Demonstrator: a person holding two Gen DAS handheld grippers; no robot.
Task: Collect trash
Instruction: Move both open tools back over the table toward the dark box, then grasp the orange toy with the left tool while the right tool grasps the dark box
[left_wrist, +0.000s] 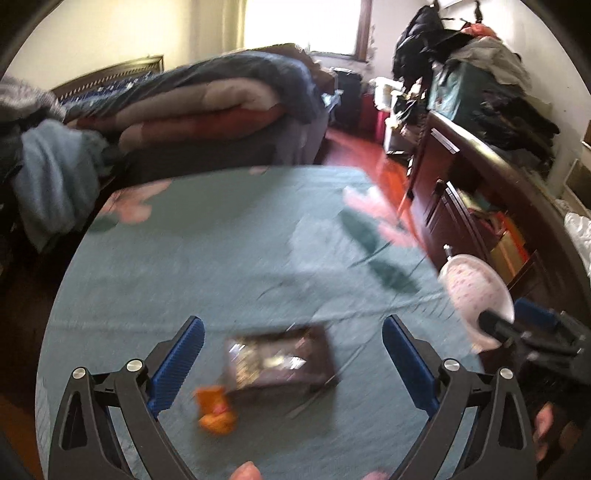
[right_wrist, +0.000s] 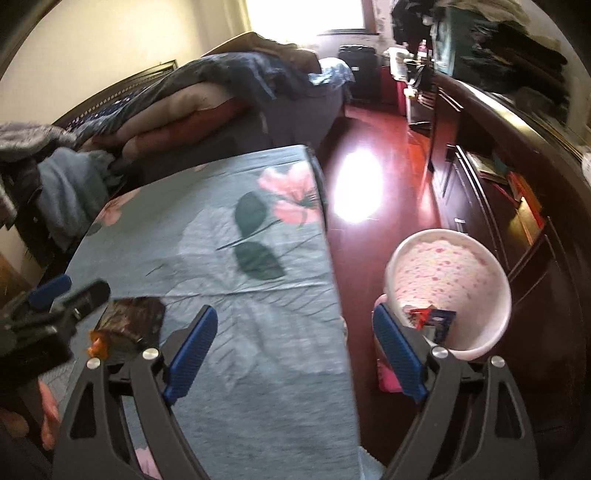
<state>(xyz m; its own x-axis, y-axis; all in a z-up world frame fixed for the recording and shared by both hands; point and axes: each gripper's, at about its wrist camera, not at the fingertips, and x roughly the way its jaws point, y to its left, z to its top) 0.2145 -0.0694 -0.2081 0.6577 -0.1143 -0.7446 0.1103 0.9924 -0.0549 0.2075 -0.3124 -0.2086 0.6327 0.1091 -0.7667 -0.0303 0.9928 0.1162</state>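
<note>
We hold our left gripper (left_wrist: 293, 363) low over the teal floral bedsheet (left_wrist: 207, 251), its blue pads spread wide and holding nothing. Between them and a little ahead lies a dark, shiny snack wrapper (left_wrist: 280, 360), flat on the sheet. Just beside its near left corner sits a small crumpled orange wrapper (left_wrist: 215, 409). The left wrist view is blurred by motion, so we cannot read any print on either piece. We judge that the jaws are spread this far so they can straddle the dark wrapper, which looks like the next item to take.

Our right gripper (right_wrist: 295, 350) is also parted and empty. Its left pad stands over the edge of the bed, its right pad over the rim of a white bin (right_wrist: 502, 280) lined with a pink-dotted bag. The bin stands on the red wooden floor (right_wrist: 373, 258), just off the bed's edge and in front of a dark wooden dresser (right_wrist: 480, 192). Inside it already lies a red-and-blue packet (right_wrist: 434, 319). We take it the bin is kept close to the bed so each piece travels only a short way. From the right wrist view the left gripper (right_wrist: 64, 291) shows at the far left, over the dark wrapper (right_wrist: 129, 325).

Thin foil lying flat may slip from the pads.
</note>
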